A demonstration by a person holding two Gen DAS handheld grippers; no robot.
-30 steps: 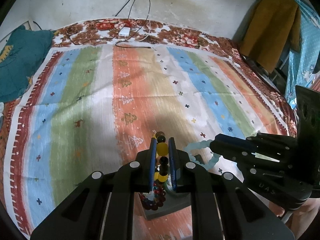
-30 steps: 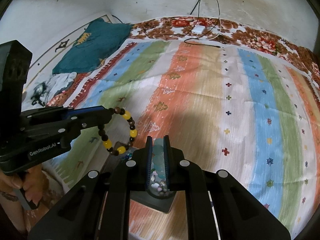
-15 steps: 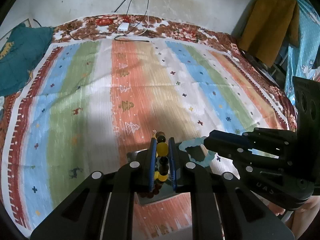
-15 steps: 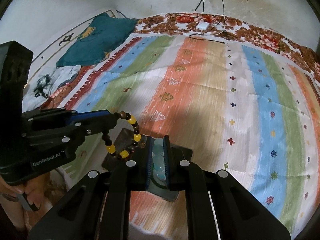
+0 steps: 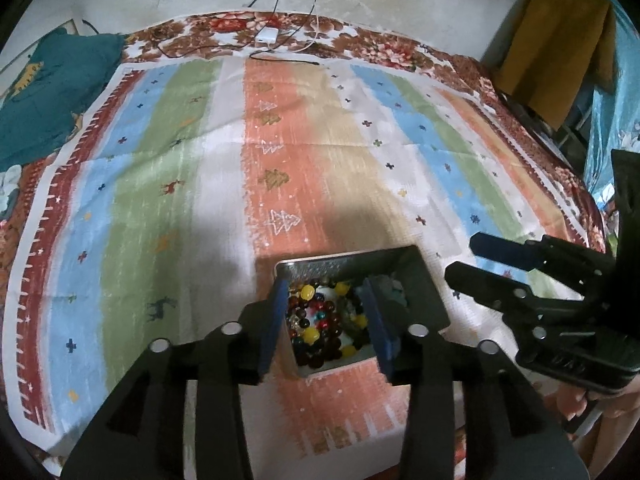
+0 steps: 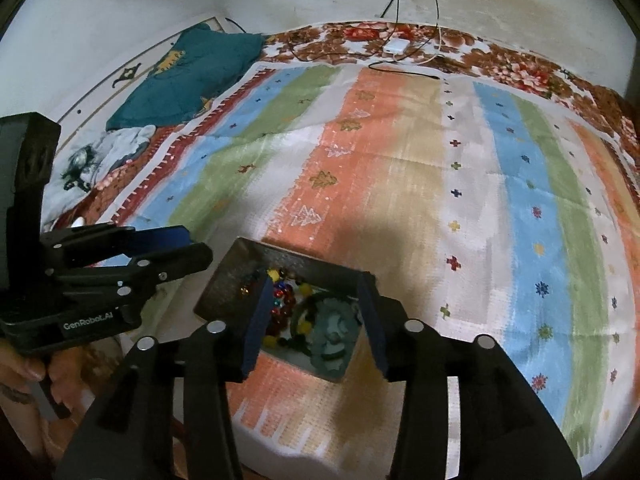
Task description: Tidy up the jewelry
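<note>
1. Box (image 5: 352, 264) sits on the striped cloth (image 5: 168, 160), near its front edge, open on top and full of jewelry.
2. Beads (image 5: 324, 320) in yellow, red and dark tones are piled in the left part of the box. Pale teal bracelet (image 6: 334, 330) lies in the right part, touching the bead pile.
3. Left gripper (image 5: 326, 326) hangs right over the box with its jaws spread wide and nothing between them, you can see the beads straight through the gap.
4. Right gripper (image 6: 312, 326) is the same deal: jaws spread, empty, hovering over the teal bracelet side of the box.
5. Both grippers are close together, each one shows up at the edge of the other's view, and each looks parted from the side too.
6. Further back on the cloth there's a white charger (image 5: 267, 35) with cables running up the wall. Teal pillow (image 6: 192, 72) lies off the cloth's far left corner, yellow garment (image 5: 556, 56) hangs at the right.
</note>
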